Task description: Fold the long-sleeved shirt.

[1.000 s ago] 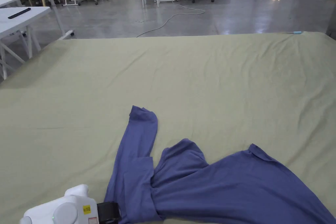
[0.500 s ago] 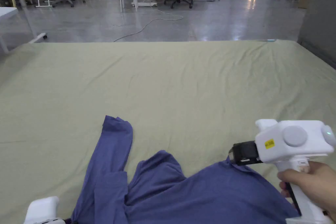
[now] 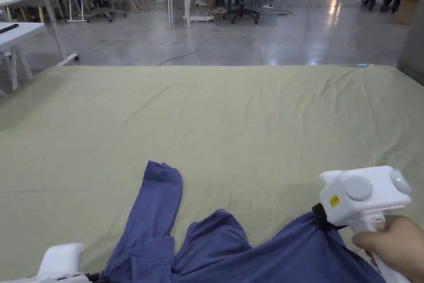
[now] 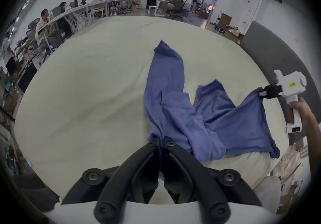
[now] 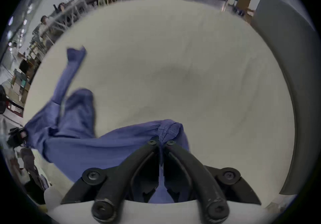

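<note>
A blue long-sleeved shirt lies crumpled at the near edge of the green-covered table, one sleeve stretched away from me. My left gripper is shut on the shirt's left edge; its white body sits at the bottom left of the head view. My right gripper is shut on a bunched corner of the shirt and holds it a little above the table. In the head view the right gripper is at the lower right, held by a hand.
The table stretches far ahead and to both sides. A grey panel stands at its right edge. Beyond the far edge are white desks, a stool, chairs, a floor cable and seated people.
The right gripper came into view from the right, closed on the shirt's right corner and lifted it slightly. The left gripper kept its hold. The head camera shifted.
</note>
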The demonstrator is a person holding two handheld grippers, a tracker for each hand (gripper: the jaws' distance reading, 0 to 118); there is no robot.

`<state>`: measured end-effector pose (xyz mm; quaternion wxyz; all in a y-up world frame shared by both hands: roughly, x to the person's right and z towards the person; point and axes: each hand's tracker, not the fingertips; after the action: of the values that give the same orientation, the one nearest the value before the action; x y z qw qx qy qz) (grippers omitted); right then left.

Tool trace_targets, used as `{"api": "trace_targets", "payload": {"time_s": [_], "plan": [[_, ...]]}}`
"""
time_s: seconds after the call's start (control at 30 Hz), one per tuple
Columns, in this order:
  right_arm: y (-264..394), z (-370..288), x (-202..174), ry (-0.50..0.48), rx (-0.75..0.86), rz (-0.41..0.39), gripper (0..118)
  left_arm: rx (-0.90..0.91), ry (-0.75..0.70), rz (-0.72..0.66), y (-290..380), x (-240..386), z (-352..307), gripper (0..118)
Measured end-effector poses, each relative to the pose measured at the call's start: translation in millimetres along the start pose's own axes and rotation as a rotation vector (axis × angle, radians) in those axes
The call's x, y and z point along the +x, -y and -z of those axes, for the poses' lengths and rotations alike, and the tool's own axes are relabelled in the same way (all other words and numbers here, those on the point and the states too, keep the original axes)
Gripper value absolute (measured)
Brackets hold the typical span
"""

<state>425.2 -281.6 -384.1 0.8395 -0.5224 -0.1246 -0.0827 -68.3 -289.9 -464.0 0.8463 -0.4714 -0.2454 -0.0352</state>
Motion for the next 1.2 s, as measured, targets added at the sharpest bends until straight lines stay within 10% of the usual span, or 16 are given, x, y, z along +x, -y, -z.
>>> {"api": "trace_targets", "payload": {"time_s": [0.6, 0.73, 1.2], "plan": [[-119.7, -361.5, 83.6, 0.213, 0.557, 0.008, 0, 0.375, 0.168, 0.277, -298.0, 145.5, -131.7, 0], [-174.6, -385.2, 95.7, 0.315, 0.615, 0.046, 0, 0.418, 0.182, 0.218, -365.0, 153.5, -144.1, 0], [-256.9, -317.5, 136.5, 0.186, 0.668, 0.26, 0, 0.508, 0.103, 0.12, -453.4, 166.2, -107.5, 0]]}}
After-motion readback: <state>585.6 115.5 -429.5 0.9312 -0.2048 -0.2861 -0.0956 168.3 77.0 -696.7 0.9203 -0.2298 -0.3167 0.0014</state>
